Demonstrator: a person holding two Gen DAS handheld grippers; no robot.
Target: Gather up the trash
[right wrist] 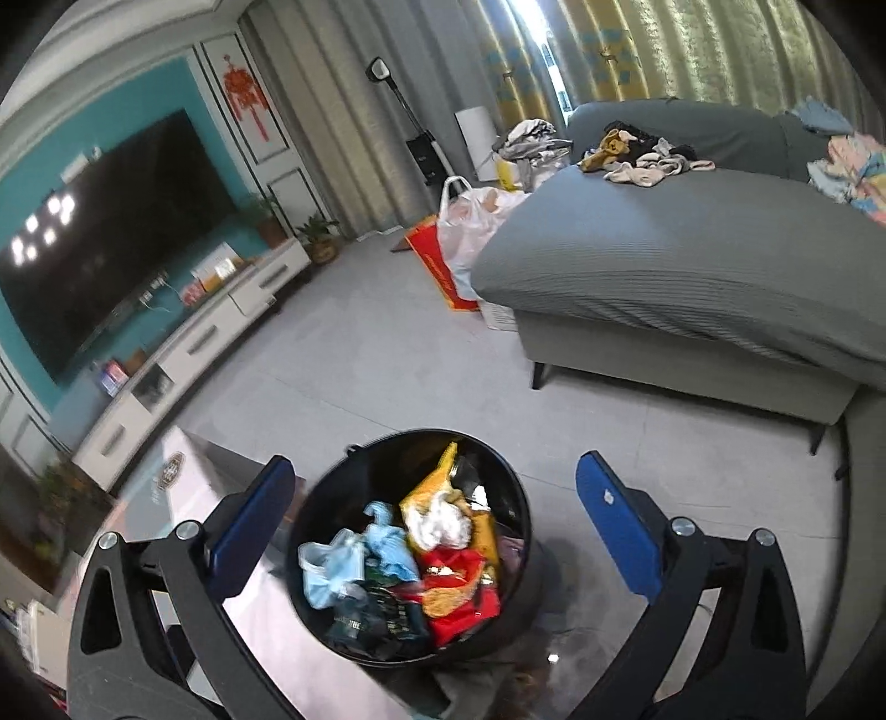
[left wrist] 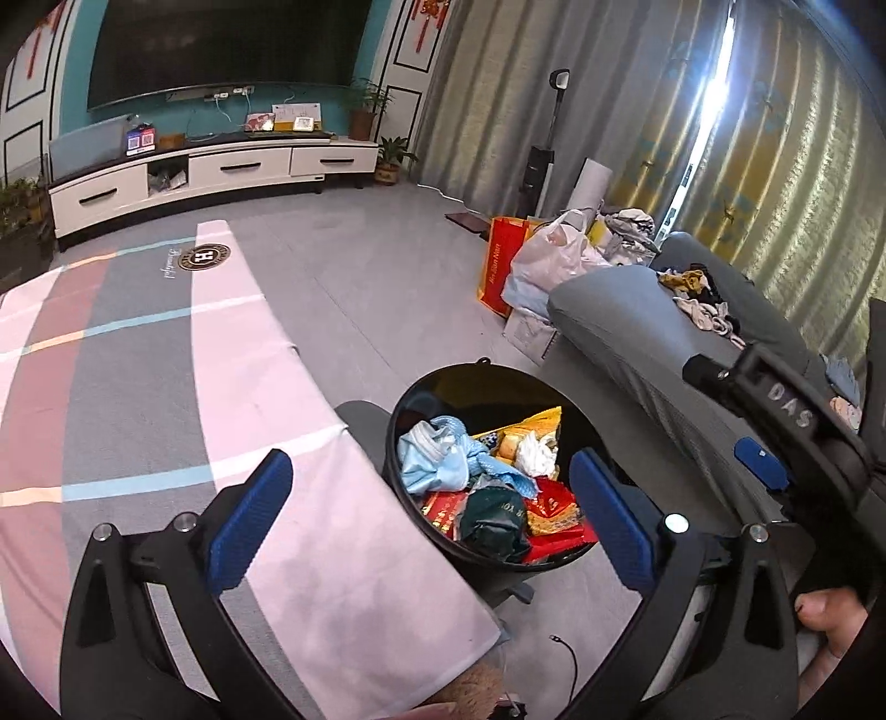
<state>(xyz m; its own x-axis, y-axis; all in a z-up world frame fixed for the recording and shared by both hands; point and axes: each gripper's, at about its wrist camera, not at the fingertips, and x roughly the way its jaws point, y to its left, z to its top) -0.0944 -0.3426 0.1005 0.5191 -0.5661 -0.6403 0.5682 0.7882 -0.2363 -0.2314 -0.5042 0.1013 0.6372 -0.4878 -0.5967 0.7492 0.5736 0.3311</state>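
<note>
From the left wrist camera, the left gripper point(left wrist: 434, 515) has its two blue fingers point(left wrist: 249, 520) spread wide apart, and nothing is held between them. Down past the fingers stands a round black trash bin point(left wrist: 404, 410) on the grey floor point(left wrist: 360, 288), just beside the edge of a table with a pink, grey and blue striped cloth point(left wrist: 166, 387). The bin is full of trash point(left wrist: 493, 482): a light blue bag, a yellow wrapper, white crumpled paper, red packets and a dark green bag. On the right side the other gripper pokes in, with a blue pad and black body, and part of a hand point(left wrist: 830, 620) shows at the lower right. A grey sofa point(left wrist: 626, 315) sits behind the bin, with bags point(left wrist: 531, 266) on the floor at its end. Far back is a white TV cabinet point(left wrist: 221, 166) under a big dark TV point(left wrist: 221, 44). From the right wrist camera, the right gripper point(right wrist: 434, 526) is also wide open, and its blue fingers point(right wrist: 614, 526) hold nothing. The same trash bin point(right wrist: 360, 459) sits on the floor right below, seen between the two fingers, with the trash point(right wrist: 410, 570) piled inside. The striped cloth table point(right wrist: 266, 620) is touching or just beside the bin on the left. The grey sofa point(right wrist: 692, 249) is on the right, with small clothes point(right wrist: 642, 155) lying on top.
</note>
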